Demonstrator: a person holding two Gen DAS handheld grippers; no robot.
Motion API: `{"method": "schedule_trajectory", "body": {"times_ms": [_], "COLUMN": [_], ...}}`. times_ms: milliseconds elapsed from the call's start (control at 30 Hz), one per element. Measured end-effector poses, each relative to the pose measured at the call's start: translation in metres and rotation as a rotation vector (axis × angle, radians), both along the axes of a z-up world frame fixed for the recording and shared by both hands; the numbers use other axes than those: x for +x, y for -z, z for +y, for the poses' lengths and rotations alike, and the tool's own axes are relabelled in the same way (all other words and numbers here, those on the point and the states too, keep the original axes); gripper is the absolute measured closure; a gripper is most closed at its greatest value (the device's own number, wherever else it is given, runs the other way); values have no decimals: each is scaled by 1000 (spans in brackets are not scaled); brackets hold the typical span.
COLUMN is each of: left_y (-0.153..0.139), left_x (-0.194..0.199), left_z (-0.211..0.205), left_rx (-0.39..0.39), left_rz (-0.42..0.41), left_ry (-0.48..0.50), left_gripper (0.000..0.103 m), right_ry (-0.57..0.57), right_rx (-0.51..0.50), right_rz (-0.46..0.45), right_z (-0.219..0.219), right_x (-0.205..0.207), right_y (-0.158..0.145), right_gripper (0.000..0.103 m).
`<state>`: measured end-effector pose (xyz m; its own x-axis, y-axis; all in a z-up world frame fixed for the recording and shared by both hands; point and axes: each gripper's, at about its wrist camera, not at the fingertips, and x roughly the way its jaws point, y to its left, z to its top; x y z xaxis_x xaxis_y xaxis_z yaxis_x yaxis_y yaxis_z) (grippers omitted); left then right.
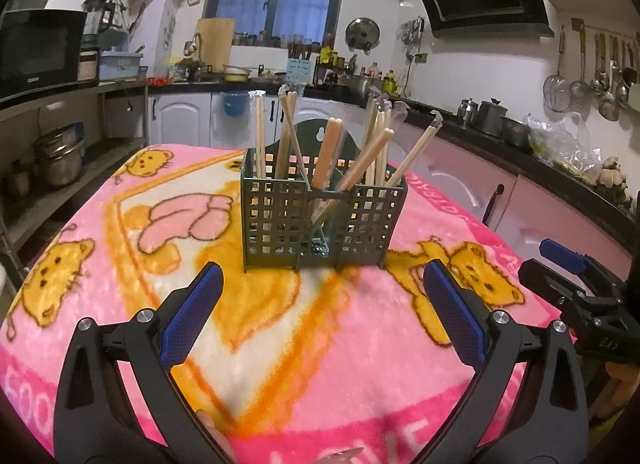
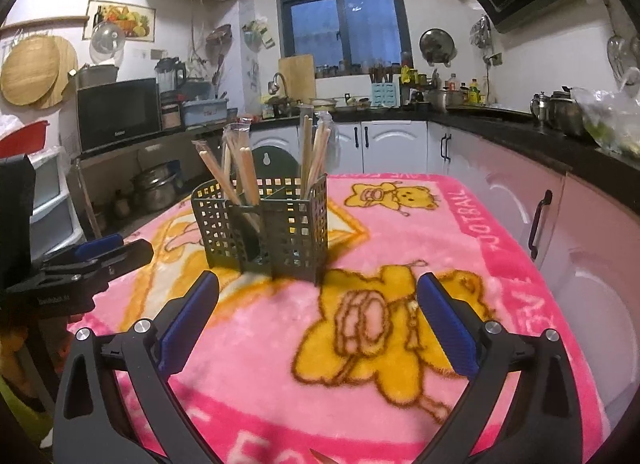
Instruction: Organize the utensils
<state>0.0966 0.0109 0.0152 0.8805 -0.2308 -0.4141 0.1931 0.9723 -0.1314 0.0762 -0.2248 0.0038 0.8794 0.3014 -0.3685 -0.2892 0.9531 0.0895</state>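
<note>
A dark green lattice utensil holder stands on the pink cartoon blanket; it also shows in the right wrist view. Several wrapped wooden chopsticks stand in its compartments, leaning various ways; they show in the right wrist view too. My left gripper is open and empty, just in front of the holder. My right gripper is open and empty, in front and right of the holder; it appears at the left view's right edge. The left gripper shows at the right view's left edge.
The blanket covers a table in a kitchen. Dark counters with white and pink cabinets run along the back and right. A shelf with a microwave and pots stands at the left.
</note>
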Motion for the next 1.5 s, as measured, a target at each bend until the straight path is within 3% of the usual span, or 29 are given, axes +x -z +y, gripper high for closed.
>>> {"method": "schedule_trajectory", "body": {"times_ms": [167,367,1500], "left_y": [5,8,15], "left_x": [-8,-16,-16], "left_z": [-3,-9,-8], "left_rx": [-5,22,4], "left_rz": [-34,-88,-98], "left_ry": [-29,-41,-44], "left_gripper": [11,11,11], "right_ry": [23,45,51], "right_rx": [3,-13,-10], "right_rz": [-51,-175,-148], "right_z": [2,5,7], "right_x": [-9,-27,-24], "right_y": [5,7,15], "right_gripper": [7,7,7]}}
